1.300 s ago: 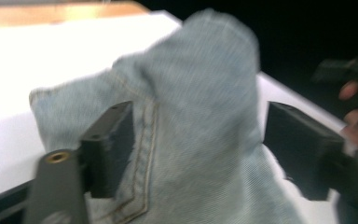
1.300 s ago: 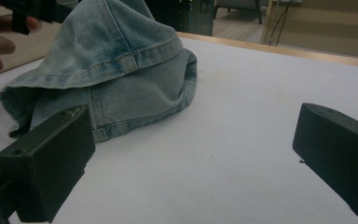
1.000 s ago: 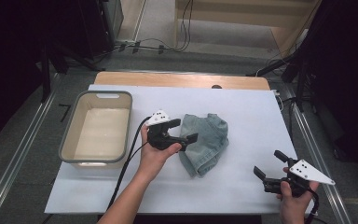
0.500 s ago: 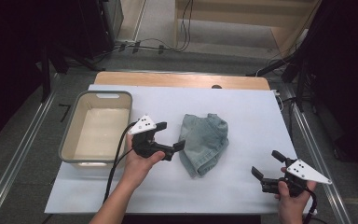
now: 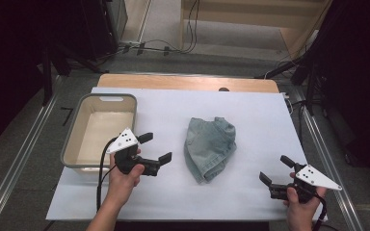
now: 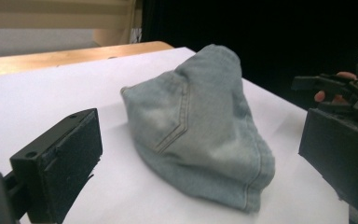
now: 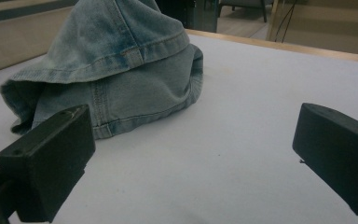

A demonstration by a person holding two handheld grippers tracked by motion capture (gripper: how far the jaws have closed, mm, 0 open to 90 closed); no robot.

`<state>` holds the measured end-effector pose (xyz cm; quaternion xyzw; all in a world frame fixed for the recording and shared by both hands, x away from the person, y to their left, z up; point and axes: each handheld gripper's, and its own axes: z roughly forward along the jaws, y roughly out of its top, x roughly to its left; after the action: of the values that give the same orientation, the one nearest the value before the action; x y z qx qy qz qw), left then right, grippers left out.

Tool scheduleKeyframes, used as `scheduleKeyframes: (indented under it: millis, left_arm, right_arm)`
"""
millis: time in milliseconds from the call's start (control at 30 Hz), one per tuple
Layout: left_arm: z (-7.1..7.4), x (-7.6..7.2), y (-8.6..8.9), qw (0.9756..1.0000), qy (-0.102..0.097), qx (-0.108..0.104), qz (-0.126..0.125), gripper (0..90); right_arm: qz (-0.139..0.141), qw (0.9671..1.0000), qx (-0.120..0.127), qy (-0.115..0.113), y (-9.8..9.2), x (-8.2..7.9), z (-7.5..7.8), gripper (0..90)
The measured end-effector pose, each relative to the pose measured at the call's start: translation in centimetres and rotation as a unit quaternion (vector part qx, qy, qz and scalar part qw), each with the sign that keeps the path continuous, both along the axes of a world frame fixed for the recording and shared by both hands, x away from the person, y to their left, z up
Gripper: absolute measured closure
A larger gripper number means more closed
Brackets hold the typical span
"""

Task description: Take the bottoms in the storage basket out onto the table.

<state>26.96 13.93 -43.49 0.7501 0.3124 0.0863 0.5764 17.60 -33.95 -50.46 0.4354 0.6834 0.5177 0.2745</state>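
A folded piece of light-blue denim [image 5: 208, 147] lies bunched in a heap near the middle of the white table [image 5: 255, 120]. My left gripper [image 5: 155, 147] is held open just left of the denim, with nothing between its jaws. In the left gripper view the denim [image 6: 200, 126] rises straight ahead of the jaws. My right gripper [image 5: 275, 170] stands open near the front right corner, well apart from the cloth. The right gripper view has the denim [image 7: 112, 79] at the upper left, beyond the jaws.
A beige plastic tub [image 5: 101, 130] with nothing inside stands at the table's left side, next to my left hand. A wooden strip [image 5: 183, 83] runs along the far edge. Cables lie on the floor beyond it.
My left gripper has let go of the denim and drawn back to the left and toward me, jaws open. The denim stays in its heap. The right gripper has barely moved.
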Motion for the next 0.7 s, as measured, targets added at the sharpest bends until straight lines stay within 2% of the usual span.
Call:
scheduleKeyframes:
  millis: [167, 467, 600, 700]
  left_arm:
    - [-0.2, -0.7, 1.4, 0.9999, 0.001, -0.003, 0.014, 0.0]
    - [-0.6, -1.8, 3.3, 0.9995, 0.001, 0.007, 0.03, 0.0]
    - [-0.7, -2.5, 4.2, 0.9985, -0.015, 0.009, 0.052, 0.0]
    - [-0.8, -3.0, 4.7, 0.998, -0.022, 0.013, 0.058, 0.0]
  right_arm:
    - [0.002, 1.0, 0.002, -0.006, -0.1, 0.0, 0.1, 0.0]
    - [-0.001, 1.0, 0.007, -0.005, -0.7, -0.1, 0.0, 0.0]
    - [0.001, 0.9999, 0.01, 0.001, -0.7, 0.0, -0.1, 0.0]
    - [0.007, 0.9999, 0.009, 0.001, -0.7, 0.2, -0.2, 0.0]
